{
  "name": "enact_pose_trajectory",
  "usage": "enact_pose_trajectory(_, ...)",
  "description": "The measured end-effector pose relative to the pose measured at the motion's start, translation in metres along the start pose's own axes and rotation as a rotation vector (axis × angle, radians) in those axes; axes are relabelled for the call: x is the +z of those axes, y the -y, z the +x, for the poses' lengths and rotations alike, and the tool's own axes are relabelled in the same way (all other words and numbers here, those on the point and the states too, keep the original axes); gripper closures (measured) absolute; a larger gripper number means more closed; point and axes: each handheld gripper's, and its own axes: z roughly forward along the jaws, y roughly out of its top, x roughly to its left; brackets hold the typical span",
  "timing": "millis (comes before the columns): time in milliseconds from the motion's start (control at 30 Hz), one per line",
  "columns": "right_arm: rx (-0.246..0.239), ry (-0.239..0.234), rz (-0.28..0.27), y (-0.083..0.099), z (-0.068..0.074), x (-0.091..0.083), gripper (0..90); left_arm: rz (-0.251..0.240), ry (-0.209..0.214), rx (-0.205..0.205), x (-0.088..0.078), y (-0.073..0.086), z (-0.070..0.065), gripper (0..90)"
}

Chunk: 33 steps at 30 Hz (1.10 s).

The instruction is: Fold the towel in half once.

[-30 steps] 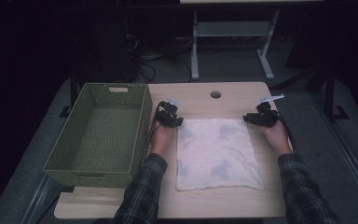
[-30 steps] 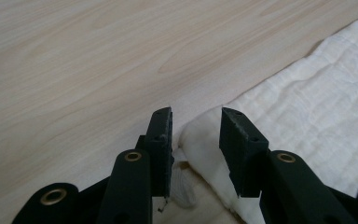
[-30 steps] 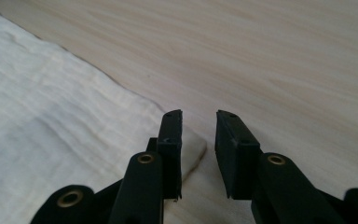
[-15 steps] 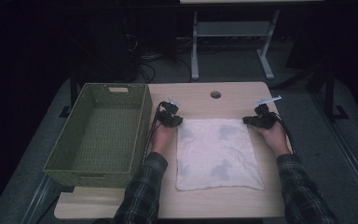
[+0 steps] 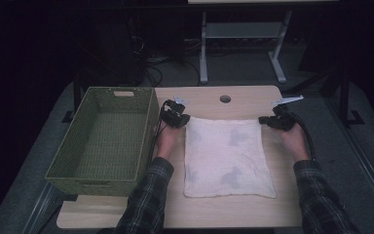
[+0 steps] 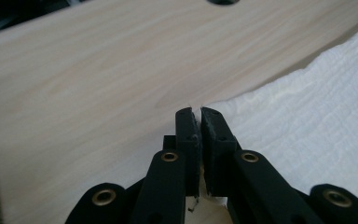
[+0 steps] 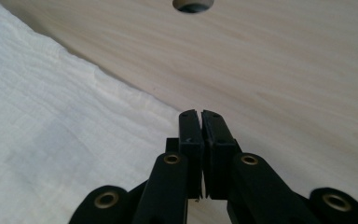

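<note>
A white cloth (image 5: 226, 156) with faint grey prints lies flat on the wooden table (image 5: 224, 209). My left gripper (image 5: 183, 120) is at the cloth's far left corner. In the left gripper view its jaws have just been closing, and the left gripper (image 6: 200, 112) is shut with the corner of the cloth (image 6: 307, 126) pinched between the pads. My right gripper (image 5: 263, 121) is at the far right corner. In the right gripper view the right gripper (image 7: 200, 114) is shut on the edge of the cloth (image 7: 51, 116).
A green woven basket (image 5: 148, 127) stands on the left side of the table, close beside my left hand. A round cable hole (image 5: 225, 99) sits in the tabletop beyond the cloth. Behind the table are a metal stand (image 5: 203, 53) and cables on the floor.
Both grippers have stayed at the cloth's far corners and lifted a little. The cloth lies almost as before.
</note>
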Motion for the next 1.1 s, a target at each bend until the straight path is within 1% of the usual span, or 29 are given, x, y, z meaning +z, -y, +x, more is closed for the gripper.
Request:
enact_pose_trajectory(33,-0.002,-0.001,-0.011,-0.003,0.000,-0.004,87.3,0.000,0.000,0.000,0.000,0.000,0.000,85.8)
enact_pose_trajectory(67,-0.010,0.002,-0.016,-0.006,0.001,-0.008,87.3,-0.020,-0.009,-0.001,-0.007,-0.004,0.000,85.7)
enact_pose_trajectory(133,-0.019,0.009,-0.036,-0.011,0.002,-0.015,87.3,-0.048,-0.013,-0.007,-0.016,-0.009,0.000,85.7)
enact_pose_trajectory(167,-0.029,0.012,-0.061,-0.014,0.003,-0.020,87.3,-0.054,-0.016,-0.004,-0.019,-0.011,0.000,85.8)
enact_pose_trajectory(200,-0.031,0.011,-0.070,-0.016,0.004,-0.023,87.3,-0.054,-0.016,-0.004,-0.019,-0.011,0.000,85.8)
enact_pose_trajectory(233,-0.029,0.001,-0.071,-0.019,0.005,-0.027,87.3,-0.067,-0.021,0.005,-0.027,-0.015,-0.002,85.8)
enact_pose_trajectory(333,-0.042,-0.006,-0.094,-0.022,0.009,-0.036,87.3,-0.069,-0.023,0.024,-0.038,-0.017,-0.008,85.8)
enact_pose_trajectory(367,-0.048,-0.012,-0.101,-0.022,0.011,-0.039,87.3,-0.069,-0.023,0.024,-0.038,-0.017,-0.008,85.7)
enact_pose_trajectory(400,-0.057,-0.012,-0.107,-0.021,0.012,-0.042,87.3,-0.067,-0.023,0.029,-0.042,-0.016,-0.011,85.8)
enact_pose_trajectory(433,-0.057,-0.012,-0.107,-0.021,0.012,-0.042,87.3,-0.067,-0.023,0.029,-0.042,-0.016,-0.011,85.7)
enact_pose_trajectory(467,-0.065,-0.022,-0.116,-0.017,0.016,-0.046,87.3,-0.068,-0.016,0.028,-0.049,-0.012,-0.014,85.7)
enact_pose_trajectory(500,-0.065,-0.022,-0.116,-0.017,0.016,-0.046,87.3,-0.068,-0.016,0.028,-0.049,-0.012,-0.014,85.7)
enact_pose_trajectory(533,-0.074,-0.027,-0.120,-0.011,0.019,-0.050,87.3,-0.058,-0.020,0.051,-0.053,-0.009,-0.019,85.7)
enact_pose_trajectory(600,-0.080,-0.035,-0.123,-0.004,0.021,-0.054,87.3,-0.048,-0.016,0.058,-0.058,-0.005,-0.022,85.7)
enact_pose_trajectory(667,-0.086,-0.042,-0.124,0.003,0.023,-0.059,87.3,-0.043,-0.003,0.062,-0.062,0.000,-0.027,85.8)
enact_pose_trajectory(700,-0.087,-0.046,-0.122,0.006,0.024,-0.061,87.3,-0.043,-0.003,0.062,-0.062,0.000,-0.027,85.8)
enact_pose_trajectory(733,-0.087,-0.049,-0.120,0.009,0.026,-0.063,87.2,-0.040,-0.002,0.075,-0.066,0.004,-0.032,85.7)
enact_pose_trajectory(767,-0.090,-0.055,-0.125,0.012,0.027,-0.065,87.2,-0.040,-0.001,0.079,-0.067,0.007,-0.034,85.7)
enact_pose_trajectory(833,-0.094,-0.059,-0.122,0.017,0.030,-0.070,87.2,-0.038,0.002,0.082,-0.071,0.011,-0.036,85.8)
enact_pose_trajectory(900,-0.108,-0.056,-0.125,0.022,0.034,-0.073,87.2,-0.040,0.006,0.083,-0.072,0.013,-0.037,85.8)
enact_pose_trajectory(933,-0.109,-0.062,-0.128,0.026,0.037,-0.075,87.2,-0.051,0.013,0.070,-0.077,0.018,-0.040,85.8)
enact_pose_trajectory(1000,-0.113,-0.069,-0.121,0.030,0.040,-0.078,87.2,-0.052,0.015,0.071,-0.079,0.020,-0.041,85.8)
enact_pose_trajectory(1067,-0.127,-0.066,-0.127,0.036,0.045,-0.082,87.2,-0.064,0.031,0.065,-0.087,0.029,-0.045,85.8)
enact_pose_trajectory(1100,-0.127,-0.066,-0.127,0.036,0.045,-0.082,87.2,-0.064,0.031,0.065,-0.087,0.029,-0.045,85.8)
